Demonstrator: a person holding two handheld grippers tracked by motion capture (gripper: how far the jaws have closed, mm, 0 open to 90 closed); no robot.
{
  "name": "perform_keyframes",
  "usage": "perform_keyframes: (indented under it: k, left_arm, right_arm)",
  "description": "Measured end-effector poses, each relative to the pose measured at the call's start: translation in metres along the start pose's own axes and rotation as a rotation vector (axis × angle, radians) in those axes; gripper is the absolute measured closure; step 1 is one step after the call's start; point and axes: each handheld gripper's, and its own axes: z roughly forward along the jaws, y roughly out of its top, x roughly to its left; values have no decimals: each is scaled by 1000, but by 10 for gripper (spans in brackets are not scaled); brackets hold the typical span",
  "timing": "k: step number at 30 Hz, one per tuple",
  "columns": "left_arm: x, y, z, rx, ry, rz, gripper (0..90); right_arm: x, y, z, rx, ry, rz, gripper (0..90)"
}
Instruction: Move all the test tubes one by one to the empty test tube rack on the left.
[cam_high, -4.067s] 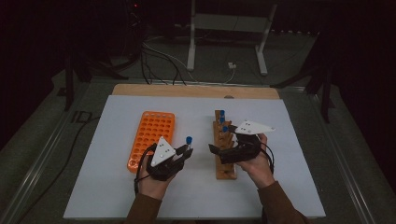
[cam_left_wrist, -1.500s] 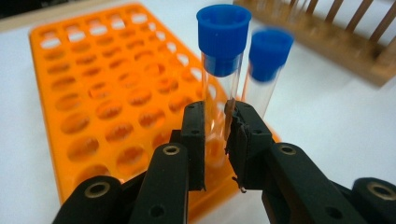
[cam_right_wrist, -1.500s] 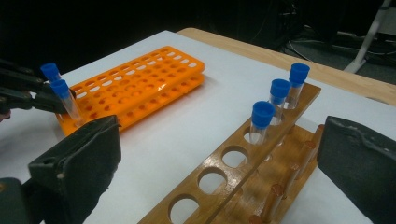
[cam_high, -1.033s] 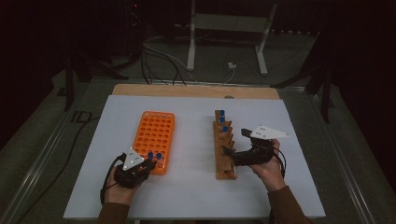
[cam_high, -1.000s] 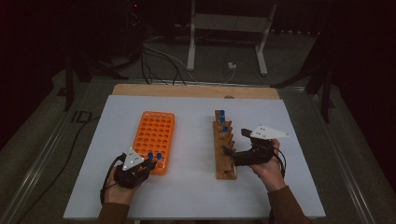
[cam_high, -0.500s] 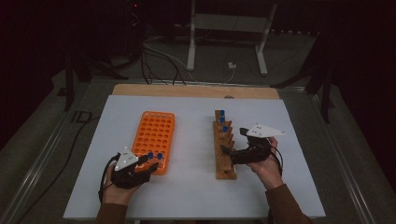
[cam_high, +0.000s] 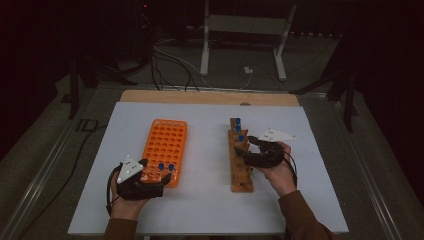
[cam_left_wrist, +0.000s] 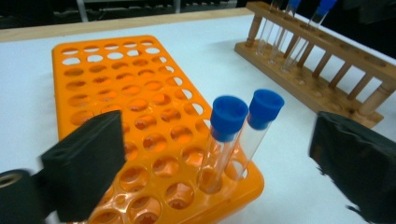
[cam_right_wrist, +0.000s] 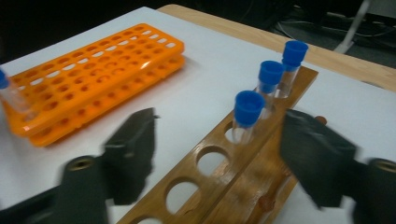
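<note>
From the high view, your left gripper (cam_high: 159, 181) sits at the near end of the orange rack (cam_high: 165, 145) on the white counter (cam_high: 210, 200), beside two blue-capped tubes (cam_high: 165, 167) standing in the rack's near corner. Your right gripper (cam_high: 248, 150) reaches the wooden rack (cam_high: 240, 165), which still carries three capped tubes at its far end.

In the left gripper view, your jaws have just been opening and now stand released, wide apart, with the two tubes (cam_left_wrist: 236, 135) upright side by side between them, touched by neither pad.

In the right gripper view, your jaws have just been closing, yet both pads remain clear of the nearest tube (cam_right_wrist: 246, 116), which stands in its hole in the wooden rack (cam_right_wrist: 219, 182) between them. Two more capped tubes stand behind it.
</note>
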Motion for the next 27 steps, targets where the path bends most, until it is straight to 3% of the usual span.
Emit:
perform_keyframes:
  k: [5,10,13,27]
  left_arm:
    - [0,1,-1,-17,-2,-11,13]
    - [0,1,-2,-19,-5,-17,14]
    - [0,1,-3,-15,2,-18,14]
    - [-4,6,-7,-45,18,-8,19]
  right_arm:
    - [-4,2,11,28,-15,1,546]
    - [-6,1,22,44,-64,-14,639]
    - [-7,0,27,50,-64,-12,743]
    - [-4,1,35,60,-91,-35,770]
